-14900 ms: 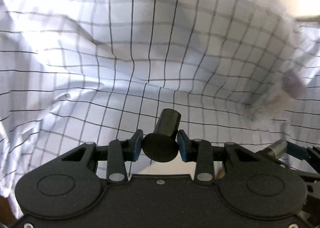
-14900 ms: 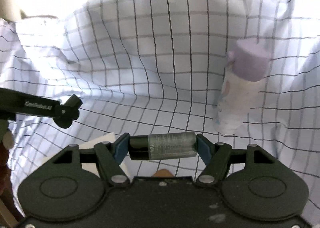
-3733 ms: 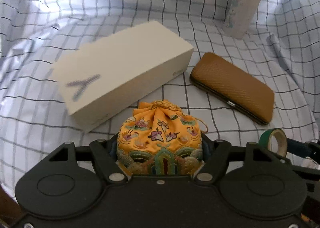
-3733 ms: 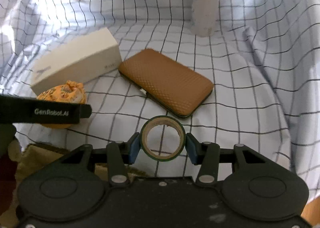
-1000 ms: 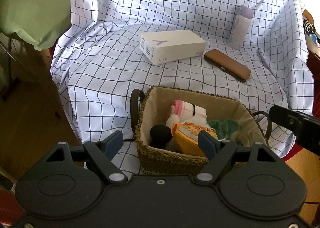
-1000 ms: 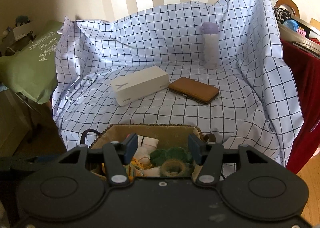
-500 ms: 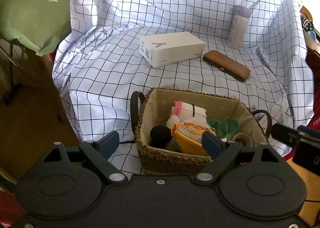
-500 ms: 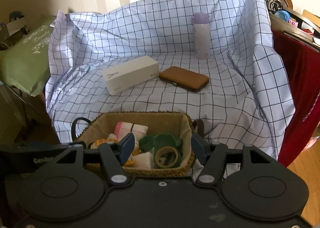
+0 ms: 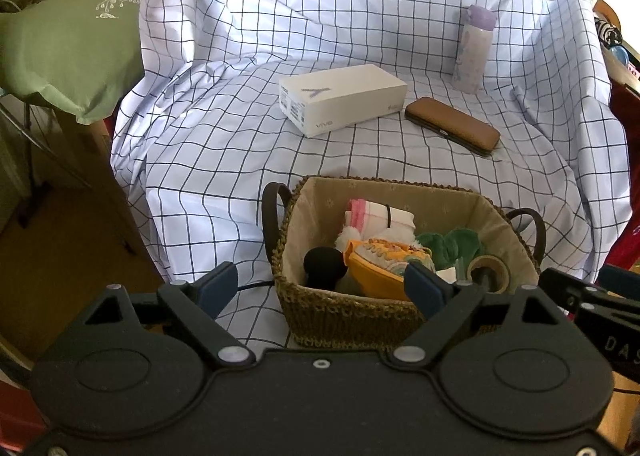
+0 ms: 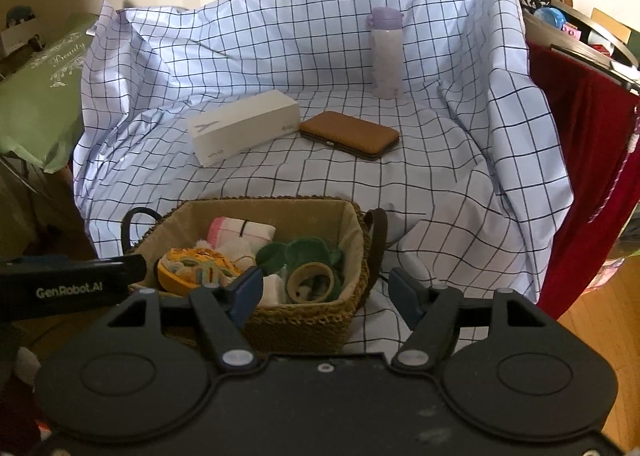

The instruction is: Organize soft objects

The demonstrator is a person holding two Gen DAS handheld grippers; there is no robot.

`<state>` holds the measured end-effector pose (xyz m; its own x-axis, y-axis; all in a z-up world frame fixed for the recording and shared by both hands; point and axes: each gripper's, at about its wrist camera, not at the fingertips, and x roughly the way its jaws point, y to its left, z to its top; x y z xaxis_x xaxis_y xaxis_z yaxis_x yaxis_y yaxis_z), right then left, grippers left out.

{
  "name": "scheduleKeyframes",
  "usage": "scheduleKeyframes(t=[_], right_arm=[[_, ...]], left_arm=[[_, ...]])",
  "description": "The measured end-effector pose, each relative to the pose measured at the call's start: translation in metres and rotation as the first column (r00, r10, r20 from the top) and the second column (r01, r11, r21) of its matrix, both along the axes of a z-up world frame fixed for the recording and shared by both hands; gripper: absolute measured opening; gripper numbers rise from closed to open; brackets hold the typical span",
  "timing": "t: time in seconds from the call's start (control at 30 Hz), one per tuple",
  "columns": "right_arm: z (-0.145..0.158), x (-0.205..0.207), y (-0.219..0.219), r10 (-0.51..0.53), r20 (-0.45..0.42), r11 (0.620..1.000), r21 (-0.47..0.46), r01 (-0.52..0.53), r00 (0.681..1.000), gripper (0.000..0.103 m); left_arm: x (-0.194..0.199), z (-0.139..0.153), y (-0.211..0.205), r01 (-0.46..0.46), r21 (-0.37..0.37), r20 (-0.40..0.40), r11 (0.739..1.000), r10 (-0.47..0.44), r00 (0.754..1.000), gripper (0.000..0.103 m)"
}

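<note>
A woven basket [image 9: 348, 316] [image 10: 304, 320] stands at the front edge of the checked cloth. It holds an orange embroidered pouch [image 9: 384, 260] [image 10: 192, 262], a pink and white folded cloth [image 9: 380, 215] [image 10: 240, 232], a green soft item [image 9: 452, 242] [image 10: 308, 250], a tape roll [image 9: 490, 270] [image 10: 312, 282] and a black item [image 9: 322, 266]. My left gripper [image 9: 322, 286] is open and empty, just in front of the basket. My right gripper [image 10: 324, 290] is open and empty, near the basket's front right corner.
On the cloth [image 9: 224, 159] behind the basket lie a white box [image 9: 340, 103] [image 10: 244, 125], a brown case [image 9: 452, 129] [image 10: 348, 133] and an upright purple-capped bottle [image 9: 472, 47] [image 10: 386, 51]. A green cushion [image 9: 60, 55] is at the left. A red cloth [image 10: 580, 159] hangs at the right.
Both grippers have drawn back a little further from the basket and stay open. The basket and its contents have not moved.
</note>
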<state>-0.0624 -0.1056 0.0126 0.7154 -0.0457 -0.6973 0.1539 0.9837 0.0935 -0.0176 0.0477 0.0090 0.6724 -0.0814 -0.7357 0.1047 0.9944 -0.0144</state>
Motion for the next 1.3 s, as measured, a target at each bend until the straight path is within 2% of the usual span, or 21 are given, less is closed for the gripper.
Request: scheduleKeyframes(t=[0.37, 1.3], right_arm=[[-0.0042, -0.0002, -0.0012, -0.006, -0.013, 1.000, 0.003, 0.006, 1.000, 0.070], [-0.0062, 0.0018, -0.0013, -0.009, -0.021, 1.000, 0.013, 0.009, 1.000, 0.071]], left_arm=[[-0.0025, -0.0005, -0.0016, 0.007, 0.021, 0.001, 1.000, -0.007, 1.000, 0.091], [-0.0007, -0.0054, -0.0045, 0.013, 0.027, -0.035, 1.000, -0.012, 0.999, 0.092]])
